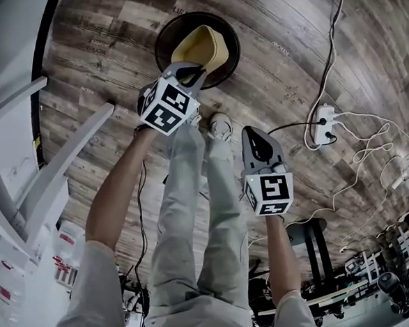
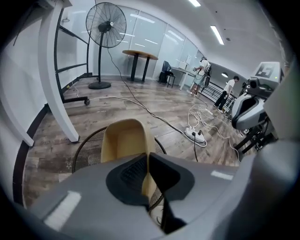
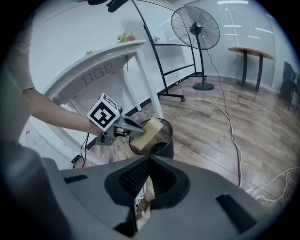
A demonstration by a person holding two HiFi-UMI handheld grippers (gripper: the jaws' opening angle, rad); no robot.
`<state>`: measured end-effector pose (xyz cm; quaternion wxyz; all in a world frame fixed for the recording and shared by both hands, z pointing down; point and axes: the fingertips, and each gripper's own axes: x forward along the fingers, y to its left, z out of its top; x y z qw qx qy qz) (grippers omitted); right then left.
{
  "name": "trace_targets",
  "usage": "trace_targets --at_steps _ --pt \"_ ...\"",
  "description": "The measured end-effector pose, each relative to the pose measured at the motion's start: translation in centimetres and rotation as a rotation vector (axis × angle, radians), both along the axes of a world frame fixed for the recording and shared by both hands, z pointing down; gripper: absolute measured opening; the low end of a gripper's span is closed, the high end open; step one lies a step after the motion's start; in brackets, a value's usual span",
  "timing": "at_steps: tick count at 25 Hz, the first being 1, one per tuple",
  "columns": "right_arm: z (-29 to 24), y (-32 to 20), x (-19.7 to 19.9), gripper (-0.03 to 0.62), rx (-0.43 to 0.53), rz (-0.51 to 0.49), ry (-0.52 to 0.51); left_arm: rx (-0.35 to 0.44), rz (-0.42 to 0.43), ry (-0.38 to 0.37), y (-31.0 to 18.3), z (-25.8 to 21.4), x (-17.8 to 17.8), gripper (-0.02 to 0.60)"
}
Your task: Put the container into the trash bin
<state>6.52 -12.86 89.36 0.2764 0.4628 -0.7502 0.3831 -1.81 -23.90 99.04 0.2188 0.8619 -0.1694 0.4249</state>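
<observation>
The left gripper, jaws pinched on the near wall of the tan container, holds it slanting down over the mouth of the trash bin, inside its rim, while the right gripper, closed and empty, hangs well apart.

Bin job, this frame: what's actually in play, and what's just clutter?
In play:
- container, clamped in the left gripper
- trash bin, right under the container

Just lying about:
- power strip
- standing fan
- round table
- white table
- right gripper, shut, doing nothing
</observation>
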Motion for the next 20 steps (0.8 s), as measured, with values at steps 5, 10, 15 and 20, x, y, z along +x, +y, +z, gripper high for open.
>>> trace_targets --at_steps 5,10,15,20 --pt "0.2 -0.2 0.5 0.014 -0.009 0.012 0.003 -0.067 -0.003 -0.007 0.2 2.0 0.7 0.028" --pt "0.3 -0.7 0.6 0.014 -0.013 0.029 0.0 -0.144 -0.068 0.006 -0.2 3.8 1.0 0.029" --pt "0.3 -1.3 0.4 0.014 -0.013 0.033 -0.006 -0.233 -0.103 0.006 -0.5 5.7 1.5 0.029" --pt "0.3 -1.5 0.1 0.014 -0.015 0.032 -0.01 -0.312 -0.126 0.005 -0.9 7.0 1.7 0.031"
